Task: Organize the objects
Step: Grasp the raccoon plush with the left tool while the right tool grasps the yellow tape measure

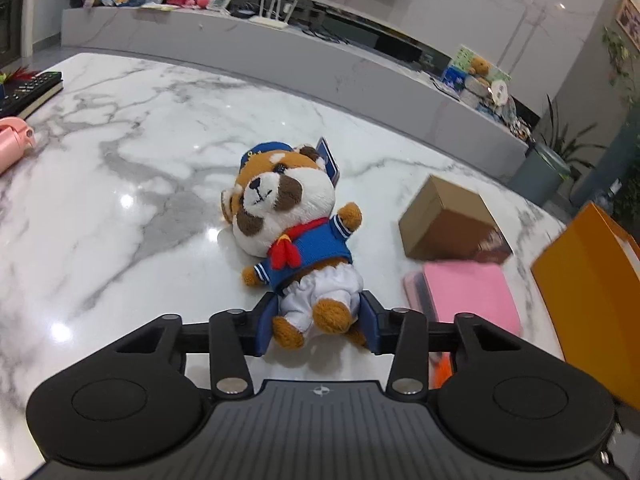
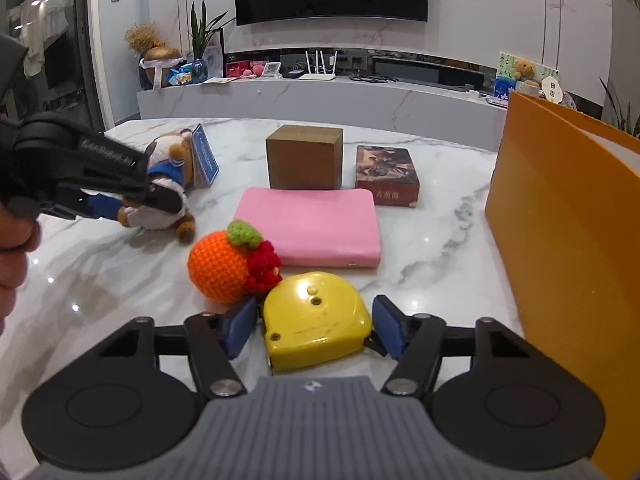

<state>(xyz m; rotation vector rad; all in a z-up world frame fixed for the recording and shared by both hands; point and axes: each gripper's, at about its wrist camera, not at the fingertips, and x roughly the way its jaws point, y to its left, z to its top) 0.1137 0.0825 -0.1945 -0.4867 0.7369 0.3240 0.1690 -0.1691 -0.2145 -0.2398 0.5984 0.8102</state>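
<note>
White marble-veined tabletop (image 2: 440,240); objects scattered over its near and middle part.

Left gripper (image 1: 320,320): blue pads closed in on the lower body of a brown-and-white plush animal in a blue sailor top, red neckerchief and white shorts (image 1: 288,220); pads press the shorts and legs from both sides, so the plush animal is gripped; it lies on its back on the marble, head toward the far side, a blue hang-tag (image 1: 328,158) at its ear. From the right wrist view the same gripper comes in at far left, a person's hand (image 2: 14,252) behind it.

Right gripper (image 2: 314,326): jaws narrowed around a yellow plastic tape-measure case (image 2: 316,320) lying flat at the near edge; right pad at its right corner, left pad just beside its left side; whether both truly press it I cannot tell.

Orange crocheted ball with green leaf and red knit cluster (image 2: 224,264) touches the tape measure's far-left side; a flat pink case (image 2: 312,228) lies just beyond; behind that a brown cardboard cube box (image 2: 304,156), and to its right a dark red printed box (image 2: 386,180); a tall orange paper bag (image 2: 568,240) stands at the right edge.

Far left in the left wrist view: a black remote control (image 1: 28,88) and a pink object (image 1: 12,140), well apart from the plush.
</note>
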